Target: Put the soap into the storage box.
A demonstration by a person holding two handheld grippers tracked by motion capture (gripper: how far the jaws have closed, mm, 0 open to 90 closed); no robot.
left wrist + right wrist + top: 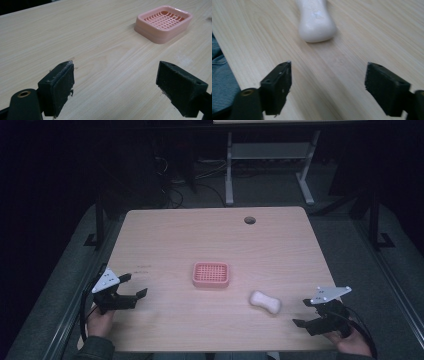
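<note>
A pink slotted soap dish [211, 274] sits near the middle of the wooden table [200, 235]; the left gripper view has the dish [163, 23] at upper right. A white bar of soap [265, 302] lies to the dish's right, nearer the front edge, and the soap [316, 21] lies just ahead of the right jaws. My left gripper [133, 285] hovers open at the table's front left, empty. Held by a hand at the front right, my right gripper [303, 312] stands open, a short way right of the soap. The open left gripper [115, 85] and right gripper [328, 87] hold nothing.
A round cable hole [249, 220] is set in the table's far right part. Beyond the table stand desk legs [229, 167] and cables on a dark floor. Blue cloth [220, 82] lies past the table's near edge.
</note>
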